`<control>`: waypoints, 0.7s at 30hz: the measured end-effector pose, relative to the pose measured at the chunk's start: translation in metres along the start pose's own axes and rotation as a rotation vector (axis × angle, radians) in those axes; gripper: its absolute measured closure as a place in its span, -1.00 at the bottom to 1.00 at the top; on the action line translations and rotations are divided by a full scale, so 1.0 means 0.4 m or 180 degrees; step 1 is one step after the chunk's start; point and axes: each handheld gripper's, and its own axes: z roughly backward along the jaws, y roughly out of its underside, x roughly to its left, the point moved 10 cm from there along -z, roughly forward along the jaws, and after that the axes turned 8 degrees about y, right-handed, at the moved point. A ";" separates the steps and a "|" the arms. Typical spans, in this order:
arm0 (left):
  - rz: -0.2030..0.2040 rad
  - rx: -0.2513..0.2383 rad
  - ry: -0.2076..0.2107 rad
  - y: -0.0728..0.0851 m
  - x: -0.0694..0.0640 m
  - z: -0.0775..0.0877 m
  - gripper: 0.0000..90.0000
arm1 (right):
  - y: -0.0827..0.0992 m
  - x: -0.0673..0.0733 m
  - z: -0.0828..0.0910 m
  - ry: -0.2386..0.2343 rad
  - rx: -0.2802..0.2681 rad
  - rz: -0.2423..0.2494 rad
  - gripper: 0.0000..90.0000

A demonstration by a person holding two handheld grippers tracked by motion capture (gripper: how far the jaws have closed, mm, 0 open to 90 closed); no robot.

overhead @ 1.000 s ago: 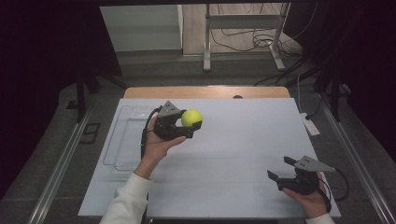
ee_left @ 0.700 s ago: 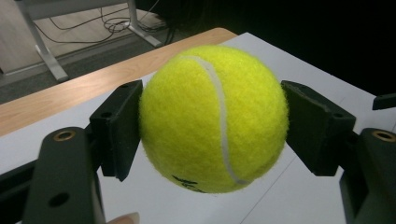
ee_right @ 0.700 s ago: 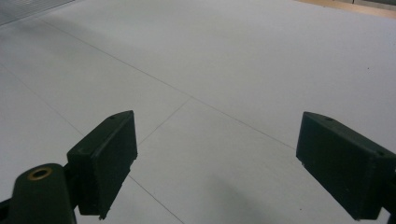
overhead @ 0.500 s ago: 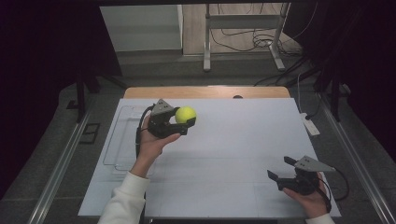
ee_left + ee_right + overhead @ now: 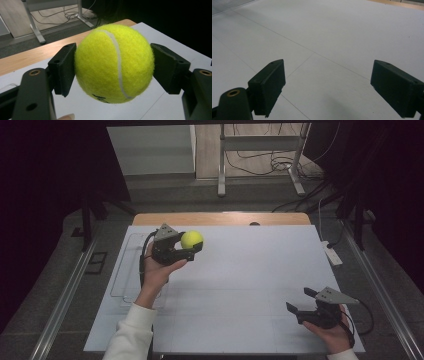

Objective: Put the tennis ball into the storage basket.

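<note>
A yellow tennis ball [image 5: 191, 239] hangs above the white table top [image 5: 240, 270] at the back left, with my left gripper [image 5: 193, 244] shut on it. In the left gripper view both black pads [image 5: 63, 68] press on the ball [image 5: 113, 62] from either side. My right gripper [image 5: 298, 301] rests low at the front right of the table, its jaws spread wide. In the right gripper view, bare white table [image 5: 332, 37] lies between its pads [image 5: 268, 85], with my right gripper [image 5: 332, 91] holding nothing.
A clear plastic tray [image 5: 129, 270] lies at the table's left edge, under my left forearm. A wooden strip [image 5: 222, 218] borders the table's far side. A white power strip [image 5: 332, 254] sits off the right edge. Metal stand legs [image 5: 260, 165] and cables lie beyond.
My left gripper has carried the ball a little toward the left and slightly away from me. My right gripper has stayed where it was, open.
</note>
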 end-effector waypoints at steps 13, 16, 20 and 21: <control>0.0061 -0.0054 -0.0135 0.001 0.037 0.012 -0.41 | 0.002 0.001 -0.002 -0.0003 0.0011 0.0005 -0.71; 0.0088 -0.0056 -0.0165 0.004 0.049 0.017 -0.41 | 0.001 0.001 -0.001 -0.0003 0.0009 0.0005 -0.71; 0.0125 -0.0072 -0.0196 0.004 0.062 0.023 -0.41 | 0.001 0.001 -0.001 -0.0002 0.0009 0.0006 -0.71; 0.0126 -0.0075 -0.0212 0.004 0.065 0.025 -0.41 | 0.001 0.001 -0.001 -0.0002 0.0009 0.0006 -0.71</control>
